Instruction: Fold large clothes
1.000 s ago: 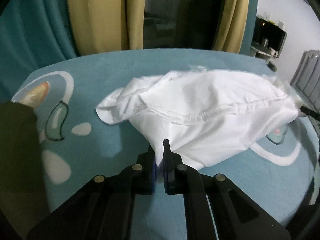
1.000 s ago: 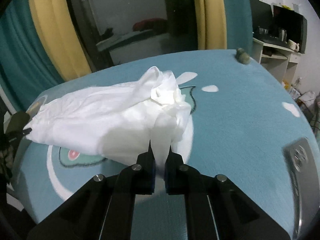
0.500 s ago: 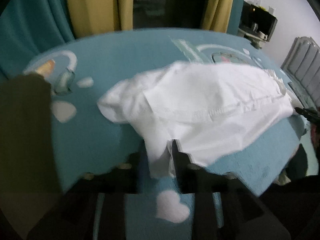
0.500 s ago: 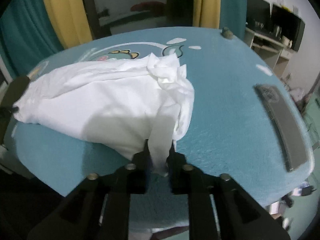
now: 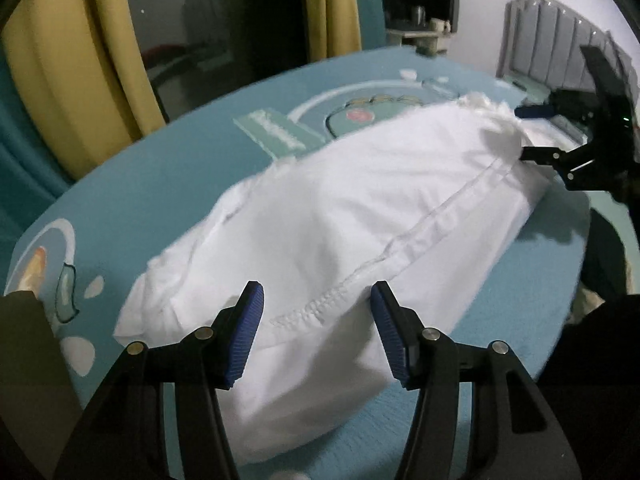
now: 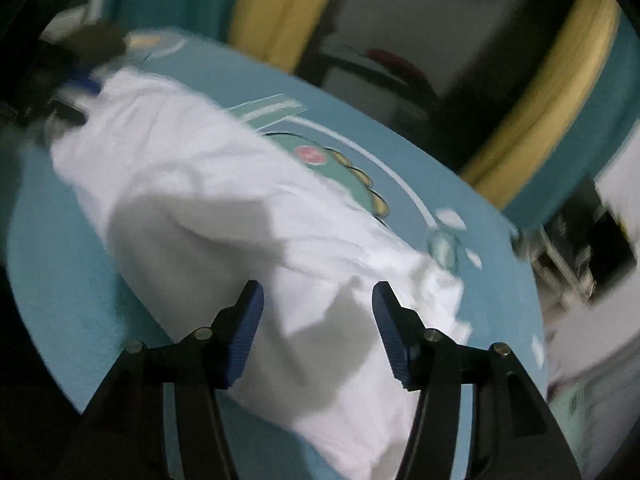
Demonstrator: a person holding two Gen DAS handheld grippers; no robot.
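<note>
A white garment (image 5: 344, 216) lies bunched in a long heap on the teal cartoon-print cover (image 5: 160, 184). My left gripper (image 5: 316, 300) hovers at its near end with jaws opening, a stitched hem lying loose between the blue pads (image 5: 246, 336). In the right wrist view the same garment (image 6: 224, 216) stretches away from my right gripper (image 6: 318, 300), whose jaws are opening too, cloth between them but not pinched. The right gripper (image 5: 528, 132) also shows at the garment's far end in the left wrist view. The left gripper (image 6: 76, 92) appears blurred at the upper left of the right wrist view.
Yellow and teal curtains (image 5: 72, 80) hang behind the cover beside a dark window (image 5: 248, 24). A grey padded headboard (image 5: 560, 36) and a shelf with cups (image 5: 420, 20) stand at the back right. The cover's near edge (image 6: 60, 360) drops into darkness at the left.
Both grippers were shut on folds of the white garment; both have opened and let the cloth drop. Both views have rolled and shifted, and the garment now lies longer and flatter.
</note>
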